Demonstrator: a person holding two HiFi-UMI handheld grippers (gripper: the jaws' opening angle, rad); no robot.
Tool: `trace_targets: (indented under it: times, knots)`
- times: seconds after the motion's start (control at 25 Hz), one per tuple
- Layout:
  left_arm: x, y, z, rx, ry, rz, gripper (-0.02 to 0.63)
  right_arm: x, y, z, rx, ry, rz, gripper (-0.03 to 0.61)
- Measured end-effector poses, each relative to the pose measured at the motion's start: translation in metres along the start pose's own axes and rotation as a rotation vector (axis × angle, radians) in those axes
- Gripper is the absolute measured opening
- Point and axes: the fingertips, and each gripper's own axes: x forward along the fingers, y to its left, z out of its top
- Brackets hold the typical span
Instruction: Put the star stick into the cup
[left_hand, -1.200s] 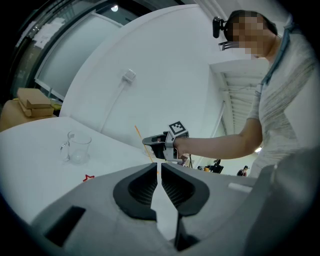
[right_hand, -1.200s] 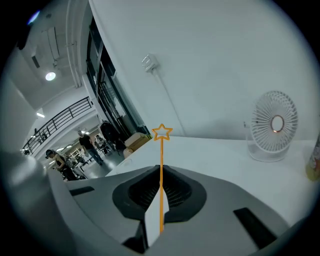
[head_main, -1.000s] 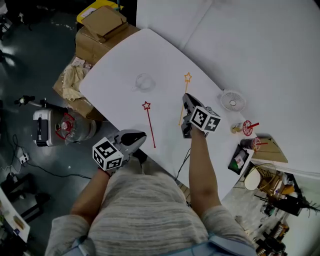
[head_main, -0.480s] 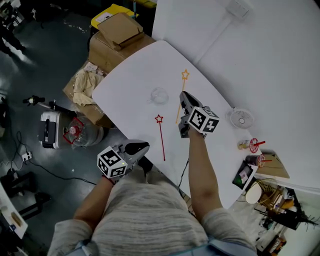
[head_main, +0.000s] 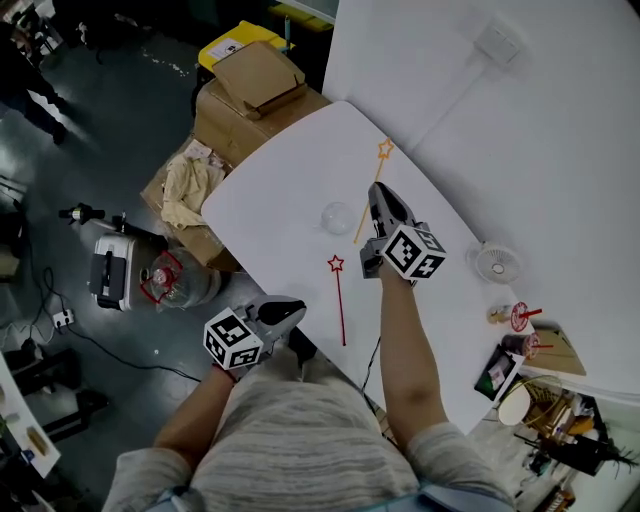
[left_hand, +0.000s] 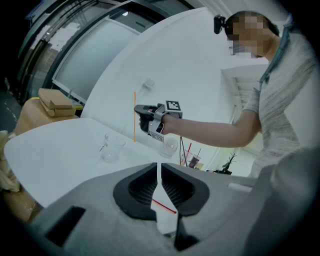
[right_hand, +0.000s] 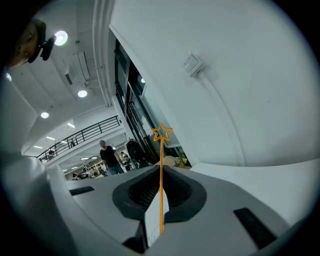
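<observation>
Nearest us, our left gripper (left_hand: 159, 176) idles, jaws together on nothing. Ahead, the right gripper (right_hand: 161, 172) clamps the orange star stick (right_hand: 161, 150) upright beside the cup (head_main: 337, 216). We'd centre its lower end over the rim, then lower gently.

Striped grey short-sleeved top (head_main: 290, 440); grey left tool (head_main: 296, 306) and right tool (head_main: 377, 189) bear black-and-white marker cubes (head_main: 232, 340).
</observation>
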Motion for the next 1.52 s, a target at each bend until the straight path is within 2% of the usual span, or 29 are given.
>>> trace_targets:
  times: [0.32,0.64,0.96,1.52]
  knots:
    - [0.0,0.02,0.011,0.009,0.013,0.001,0.02,0.028,0.005,0.008,-0.004,-0.08,0.04,0.02]
    - [0.001,0.036,0.012,-0.001,0.031,0.005,0.02,0.043,-0.004,-0.012,-0.013,-0.096,0.059,0.02]
    - [0.003,0.045,0.011,-0.014,0.034,0.003,0.02,0.041,-0.009,-0.048,-0.068,-0.026,0.05,0.021]
    - [0.014,0.04,0.01,-0.019,0.02,-0.033,0.02,0.026,-0.005,-0.09,-0.214,0.131,0.028,0.02]
